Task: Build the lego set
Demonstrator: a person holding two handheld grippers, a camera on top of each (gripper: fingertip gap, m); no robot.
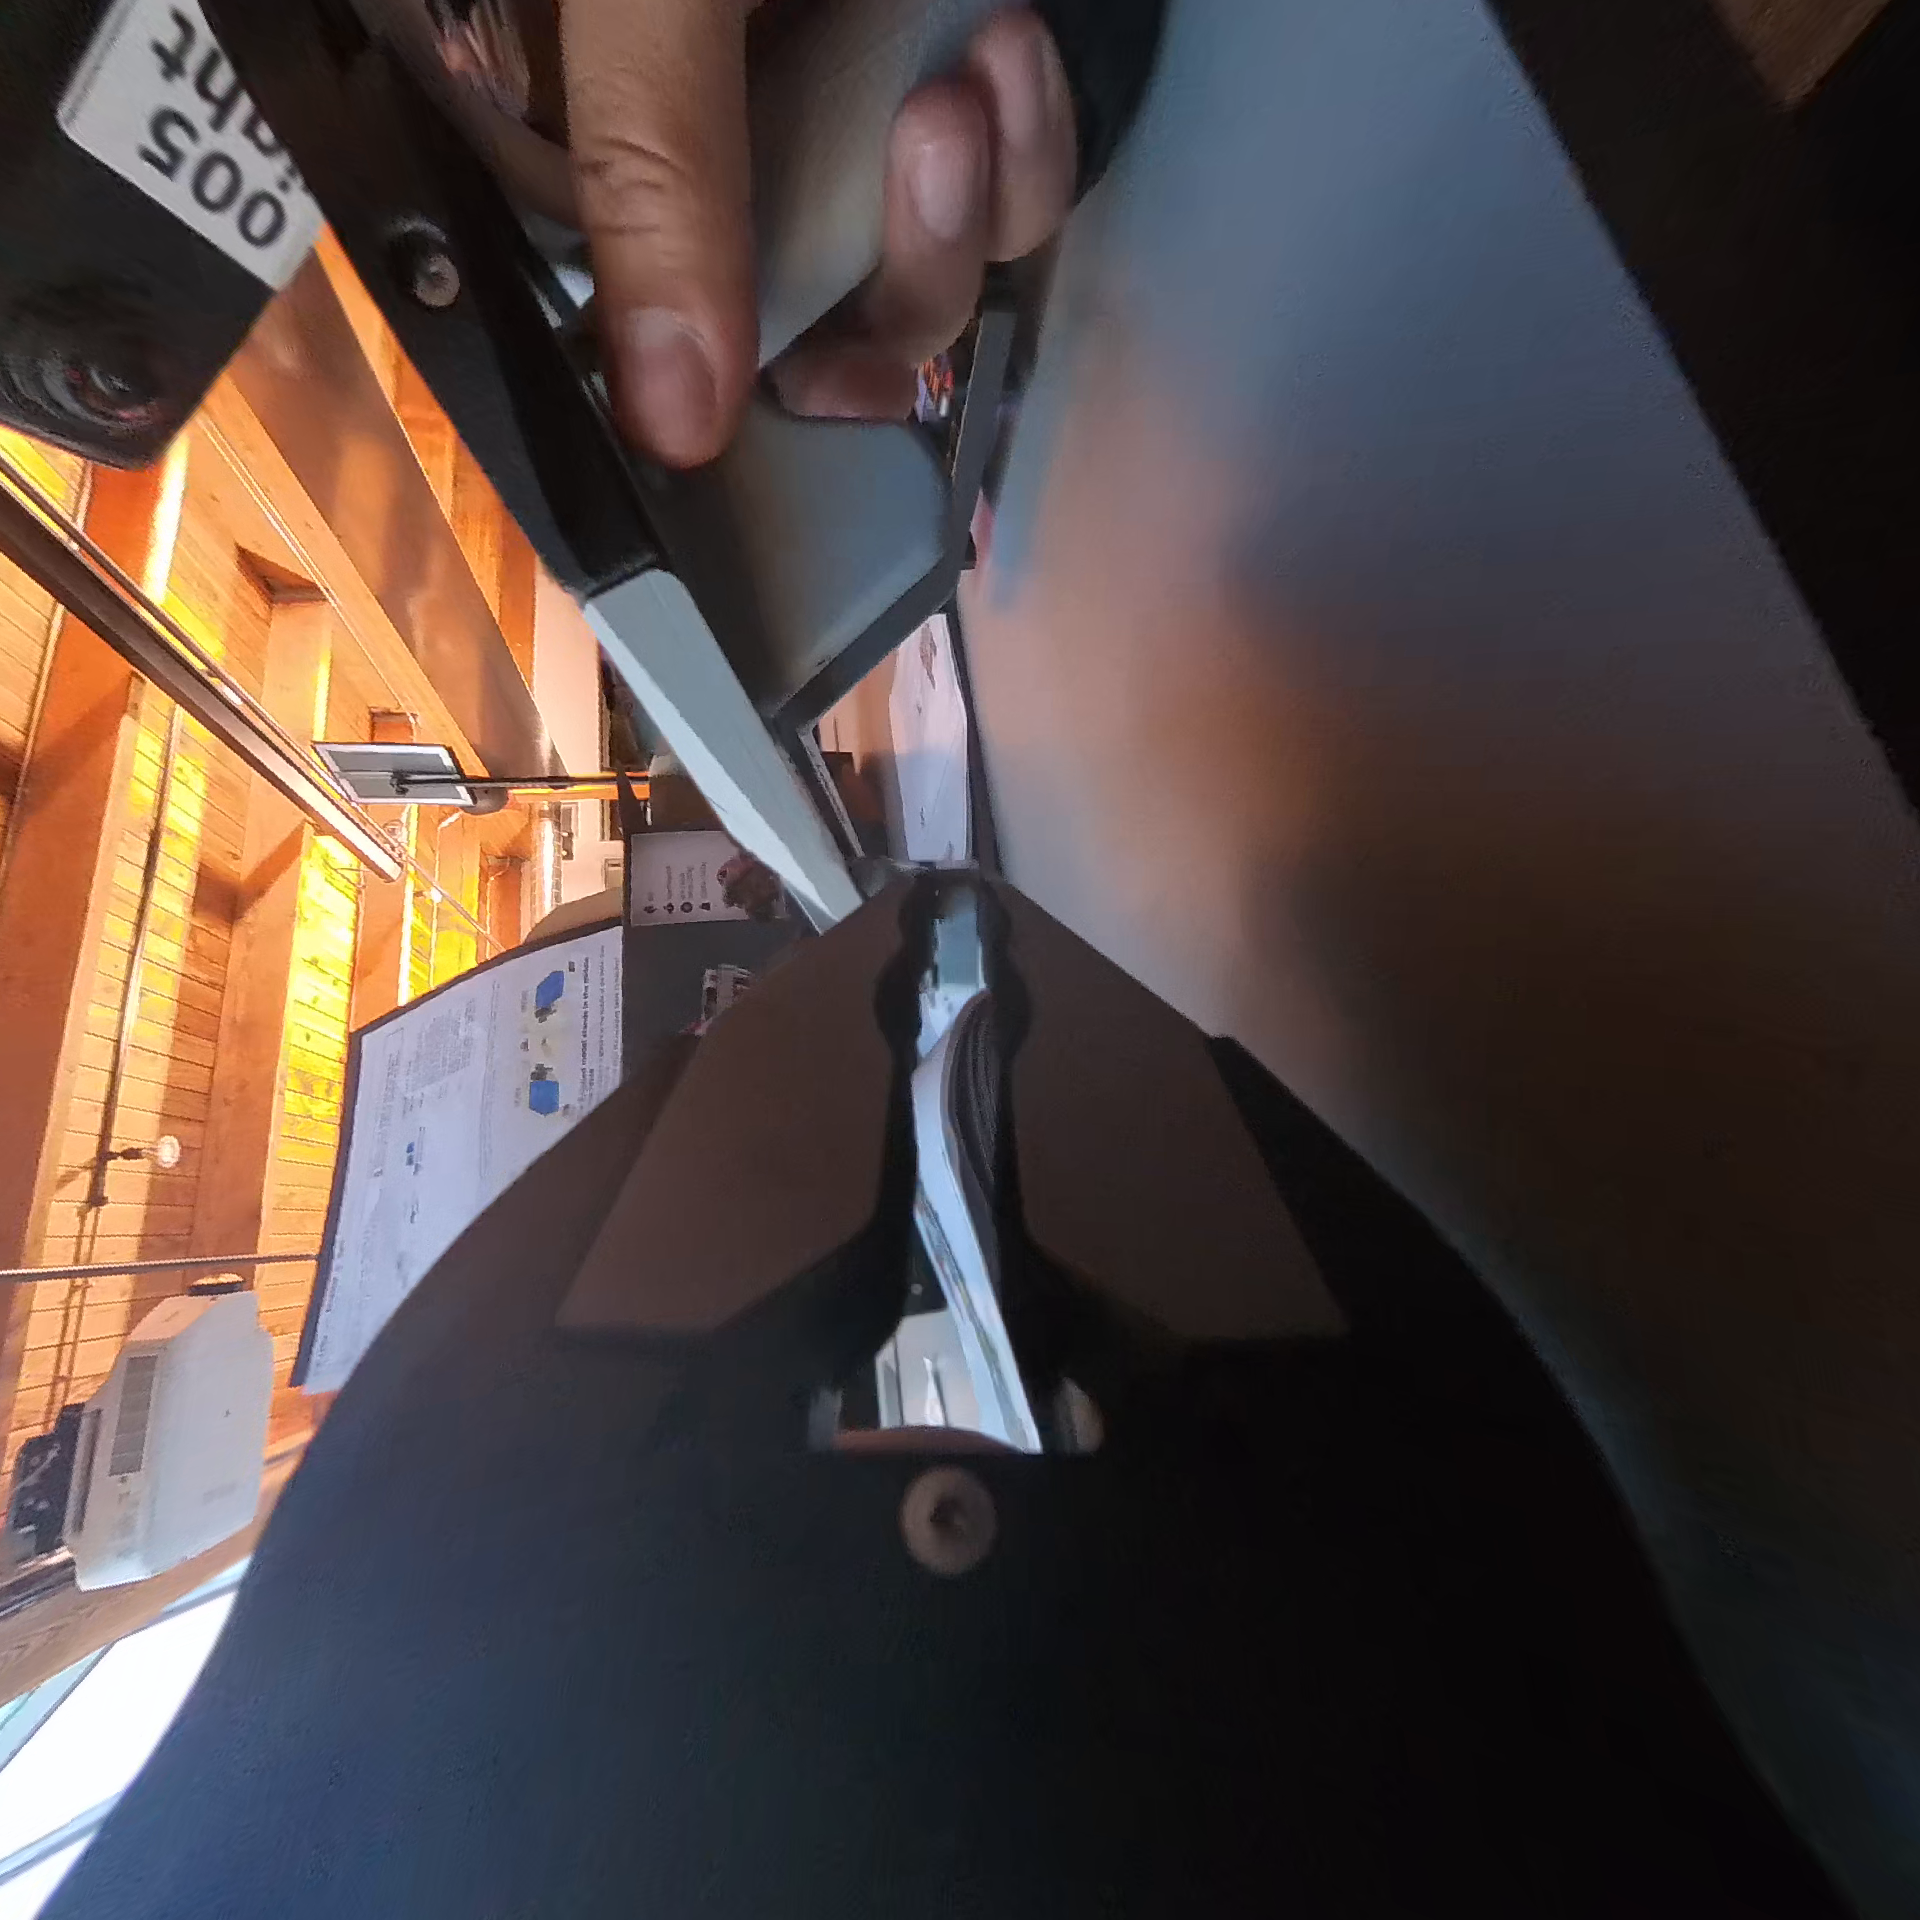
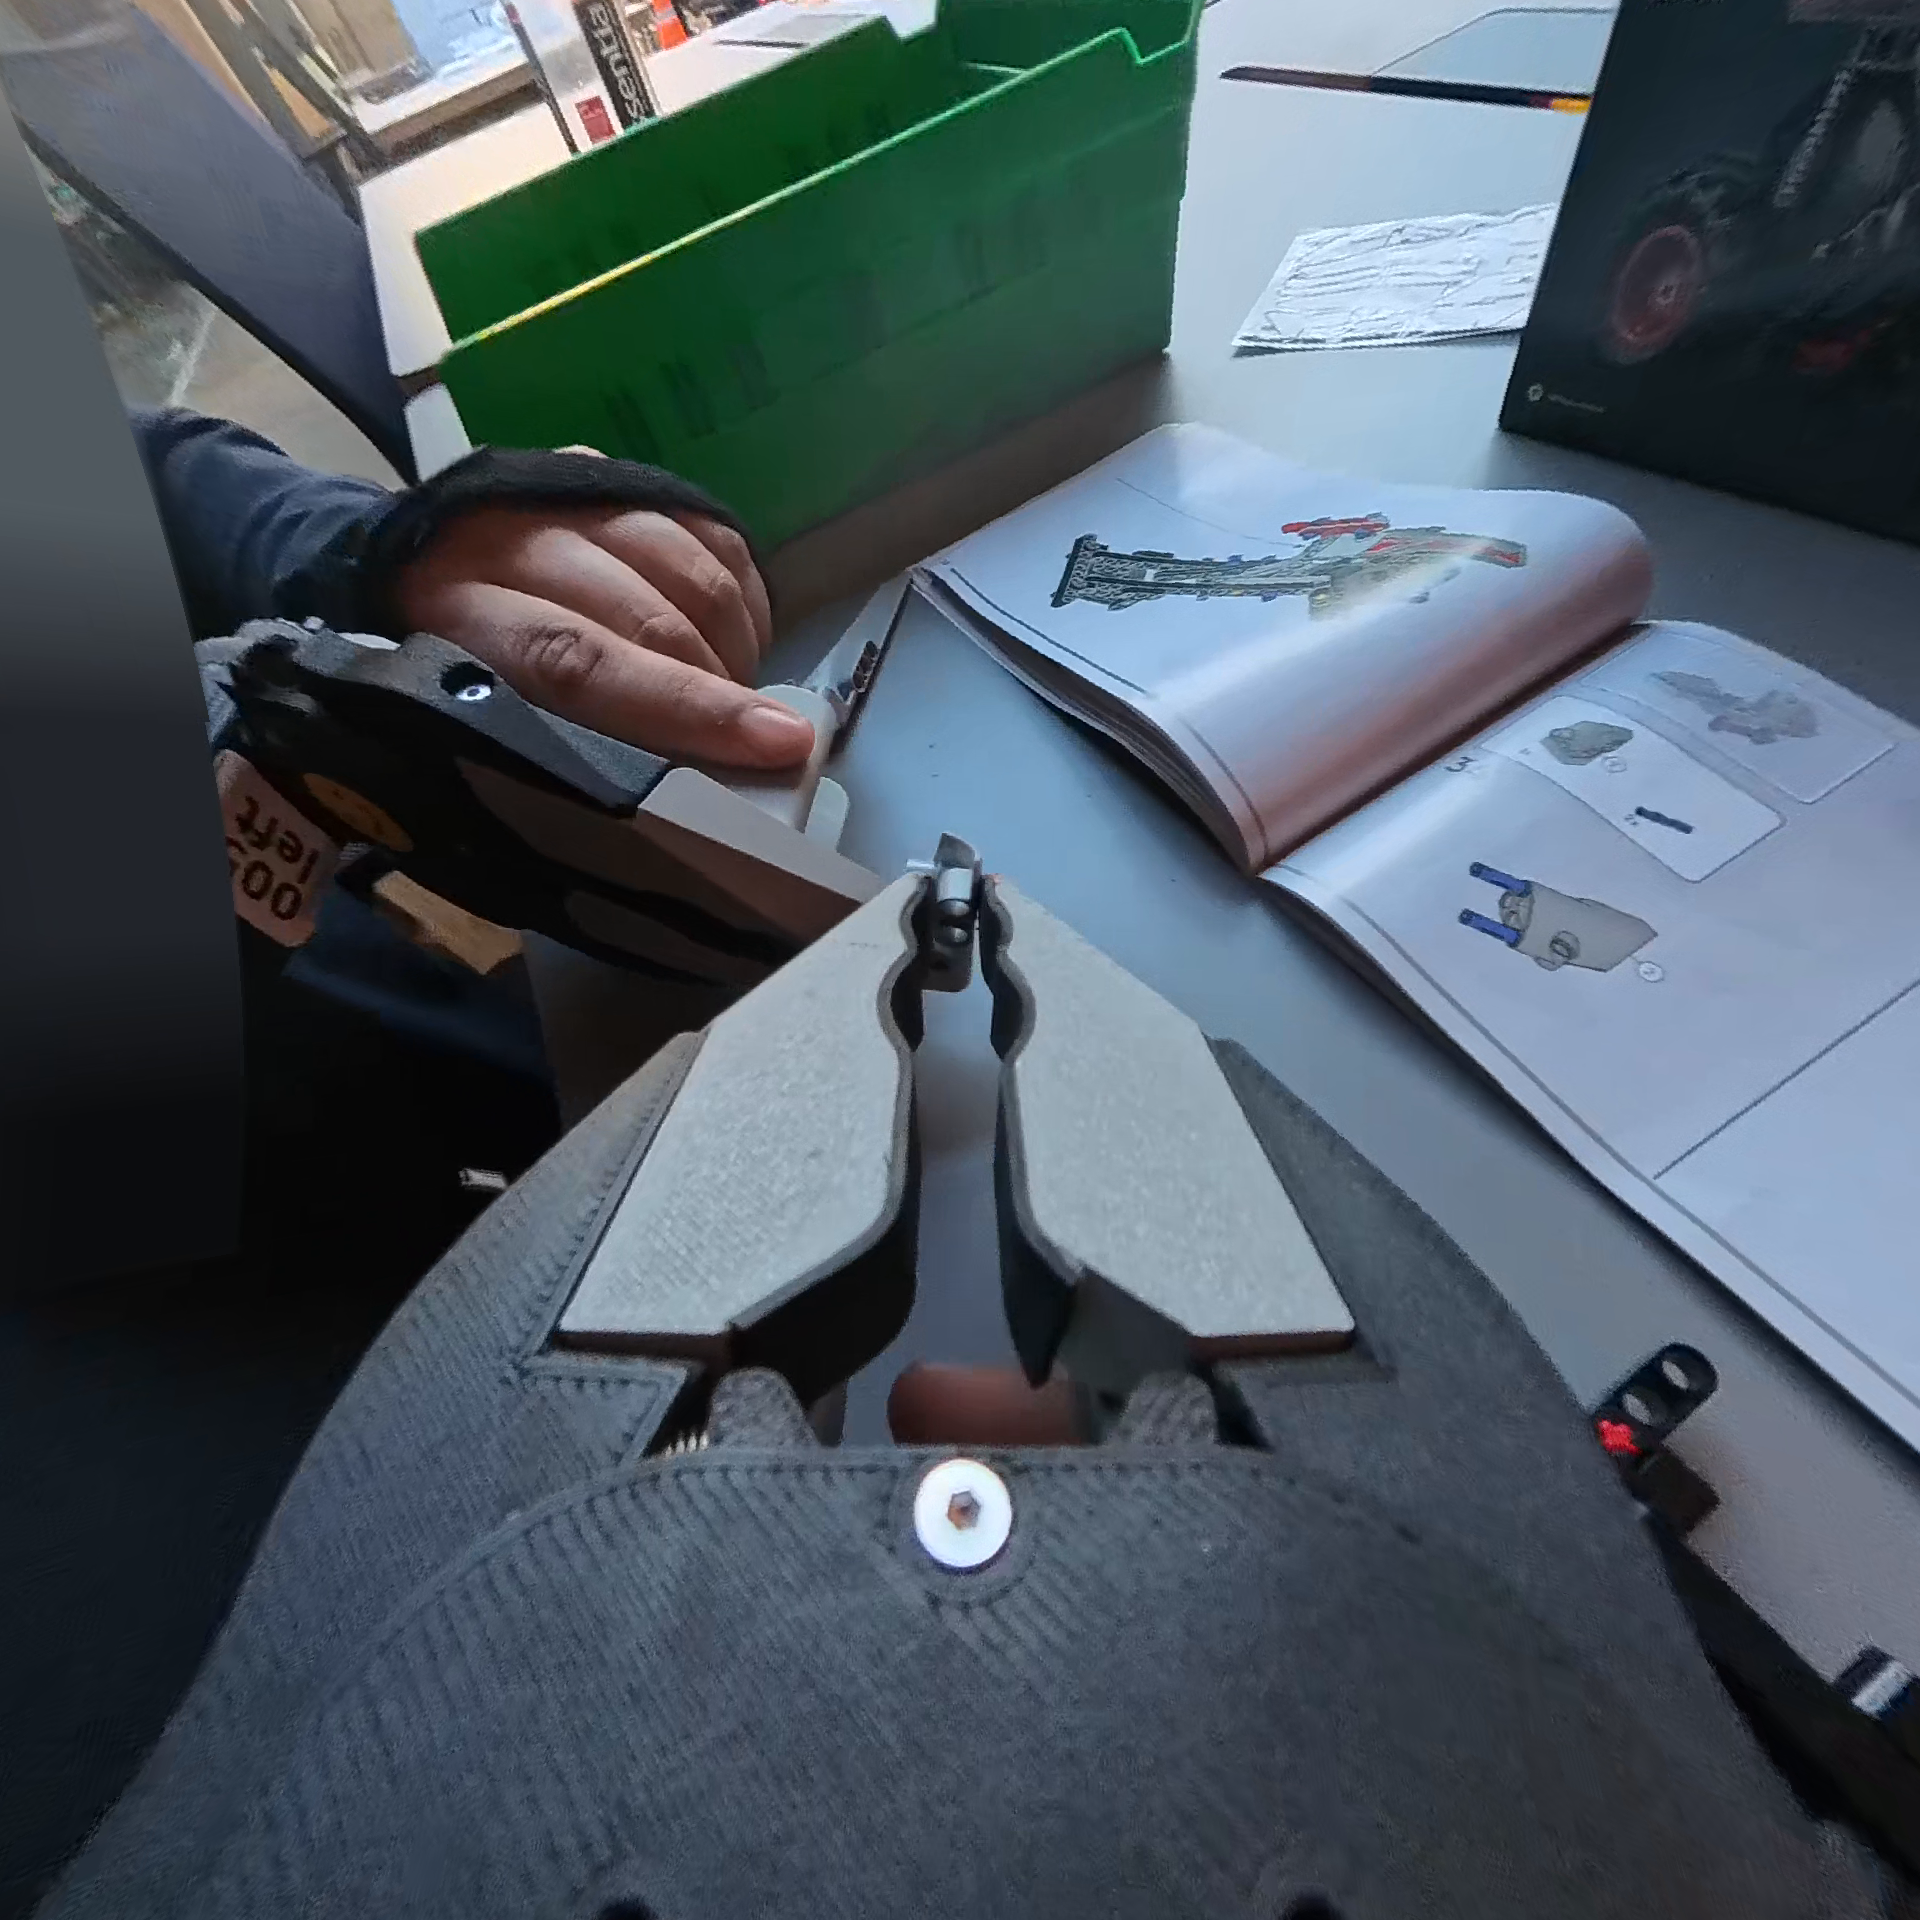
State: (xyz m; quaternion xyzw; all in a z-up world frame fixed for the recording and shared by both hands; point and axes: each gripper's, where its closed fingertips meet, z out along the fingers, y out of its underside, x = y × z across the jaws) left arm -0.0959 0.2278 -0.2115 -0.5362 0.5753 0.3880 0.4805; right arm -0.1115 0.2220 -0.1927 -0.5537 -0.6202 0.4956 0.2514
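Early stage: right tool (image 2: 954, 914) clamps small grey lego piece (image 2: 954, 906) above surface (image 2: 1039, 727) beside open manual (image 2: 1455, 790); left tool (image 1: 951, 935) nearly closed, prob. on same piece w/ view poor; most build left.

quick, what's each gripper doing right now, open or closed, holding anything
Left gripper: closed near its tips on something small; the blurred view hides what.
Right gripper: closed on a small grey lego piece at its fingertips.
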